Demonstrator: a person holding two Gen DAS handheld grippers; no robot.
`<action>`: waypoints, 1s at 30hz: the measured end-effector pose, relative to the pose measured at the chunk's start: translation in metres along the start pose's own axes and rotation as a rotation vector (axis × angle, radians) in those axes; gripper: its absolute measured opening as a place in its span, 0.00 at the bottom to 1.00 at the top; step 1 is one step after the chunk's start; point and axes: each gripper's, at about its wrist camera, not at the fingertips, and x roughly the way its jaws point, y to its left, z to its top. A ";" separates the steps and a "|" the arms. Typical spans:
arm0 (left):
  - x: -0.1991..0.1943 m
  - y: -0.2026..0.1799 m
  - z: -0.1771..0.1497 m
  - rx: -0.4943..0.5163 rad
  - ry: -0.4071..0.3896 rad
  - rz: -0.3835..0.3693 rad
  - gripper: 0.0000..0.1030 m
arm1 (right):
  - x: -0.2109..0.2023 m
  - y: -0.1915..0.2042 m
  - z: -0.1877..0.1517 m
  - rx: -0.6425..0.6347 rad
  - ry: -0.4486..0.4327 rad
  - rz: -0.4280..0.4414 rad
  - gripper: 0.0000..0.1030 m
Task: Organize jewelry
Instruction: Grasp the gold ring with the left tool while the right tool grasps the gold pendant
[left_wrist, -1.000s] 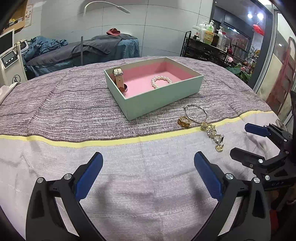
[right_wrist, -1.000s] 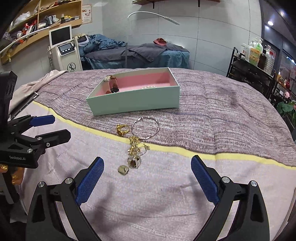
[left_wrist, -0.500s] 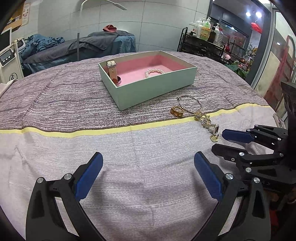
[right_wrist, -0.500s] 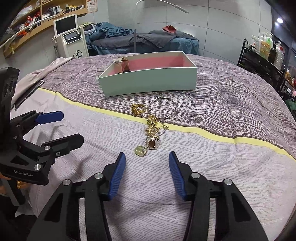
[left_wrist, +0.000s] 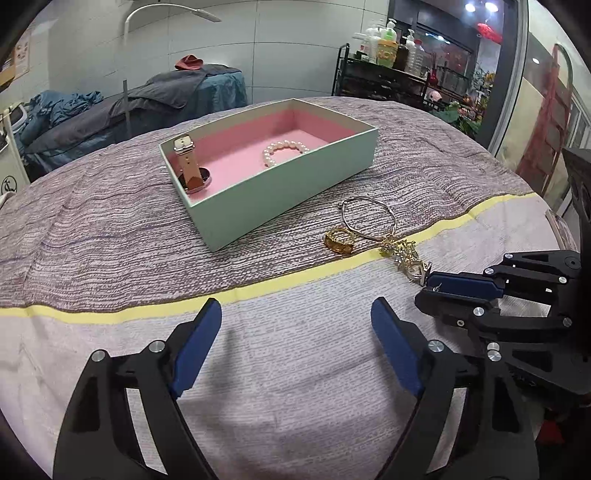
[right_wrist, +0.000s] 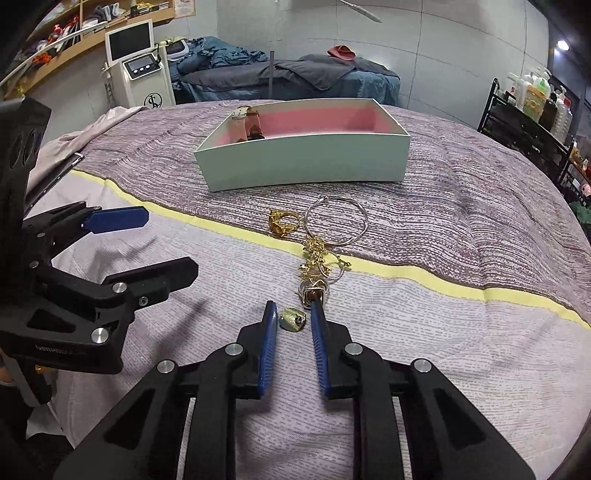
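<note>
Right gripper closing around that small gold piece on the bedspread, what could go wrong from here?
1. The gold piece is small and lies flat; the right gripper may pinch the cloth or slide over it.
2. The right finger sits against the stone ring, so closing could nudge or catch it and drag the tangled charms.

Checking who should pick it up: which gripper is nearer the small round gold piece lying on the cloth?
Right. The right gripper straddles the small round gold piece; the left gripper hovers open off to its left.
</note>
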 end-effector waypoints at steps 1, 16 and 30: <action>0.005 -0.002 0.002 0.010 0.011 -0.002 0.74 | 0.000 -0.002 0.000 0.004 -0.001 0.003 0.14; 0.045 -0.025 0.035 0.118 0.041 -0.027 0.49 | -0.012 -0.020 -0.007 0.042 -0.015 0.033 0.14; 0.050 -0.036 0.043 0.148 0.031 -0.056 0.24 | -0.014 -0.023 -0.008 0.053 -0.015 0.036 0.14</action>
